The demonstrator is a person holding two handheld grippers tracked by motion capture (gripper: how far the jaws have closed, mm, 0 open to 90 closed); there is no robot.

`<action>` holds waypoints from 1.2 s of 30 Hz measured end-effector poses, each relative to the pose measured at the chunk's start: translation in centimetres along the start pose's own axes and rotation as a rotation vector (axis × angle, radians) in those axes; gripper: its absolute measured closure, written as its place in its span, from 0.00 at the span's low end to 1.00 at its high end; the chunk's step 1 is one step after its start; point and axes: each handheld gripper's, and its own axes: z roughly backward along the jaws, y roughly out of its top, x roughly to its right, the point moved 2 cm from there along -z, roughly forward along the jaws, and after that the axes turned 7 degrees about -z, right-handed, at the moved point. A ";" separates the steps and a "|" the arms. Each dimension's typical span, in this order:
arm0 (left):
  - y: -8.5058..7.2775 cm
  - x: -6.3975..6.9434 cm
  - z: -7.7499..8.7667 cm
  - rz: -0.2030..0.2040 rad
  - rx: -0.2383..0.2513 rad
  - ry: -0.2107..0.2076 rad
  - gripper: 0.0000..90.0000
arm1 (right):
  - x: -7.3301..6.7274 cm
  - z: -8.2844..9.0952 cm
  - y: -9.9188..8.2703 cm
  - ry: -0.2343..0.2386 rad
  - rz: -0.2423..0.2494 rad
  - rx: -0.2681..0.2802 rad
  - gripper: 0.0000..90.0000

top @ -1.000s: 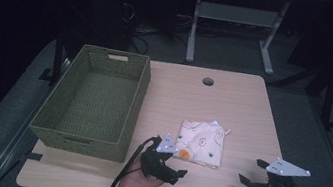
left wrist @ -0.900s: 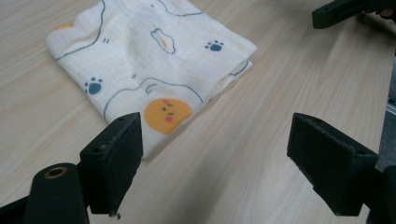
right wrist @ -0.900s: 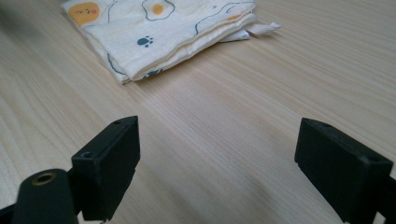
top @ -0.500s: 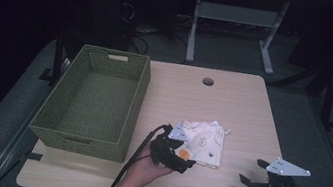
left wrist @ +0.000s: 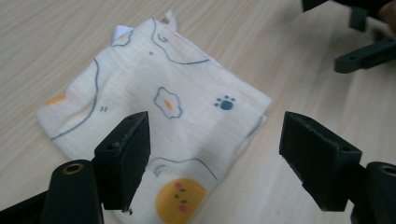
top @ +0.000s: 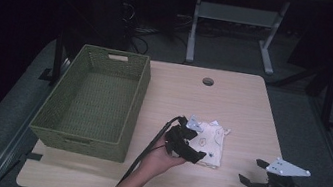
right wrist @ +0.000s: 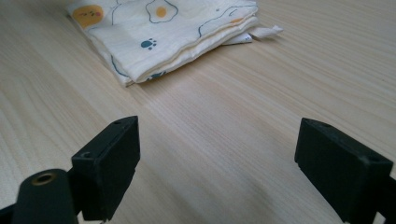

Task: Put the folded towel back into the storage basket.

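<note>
A folded cream cloth [top: 210,140] with egg and paw prints lies near the middle of the wooden table [top: 233,104]. My left gripper [top: 197,141] hovers over the cloth's left part. Its jaws stand wide and have just been closing a little. In the left gripper view the cloth [left wrist: 159,93] lies below and between the jaws of the left gripper [left wrist: 215,154], which do not press on it. My right gripper [top: 251,171] stays open near the table's front right, apart from the cloth. In the right gripper view the right gripper [right wrist: 217,154] frames bare wood, and the cloth [right wrist: 173,28] lies farther off.
A green woven basket [top: 95,100] stands on the table's left side, close to the left hand's cable. A round cable hole [top: 208,81] sits near the far edge. The right gripper's jaws [left wrist: 364,51] show at the top right of the left gripper view.
The left hand has moved away from the table's front edge and onto the cloth's left side. The right gripper has not moved.
</note>
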 end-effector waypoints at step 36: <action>0.2 -2.9 -6.6 0.068 -0.170 0.155 0.56 | 0.0 0.2 0.0 -0.003 -0.002 0.014 0.15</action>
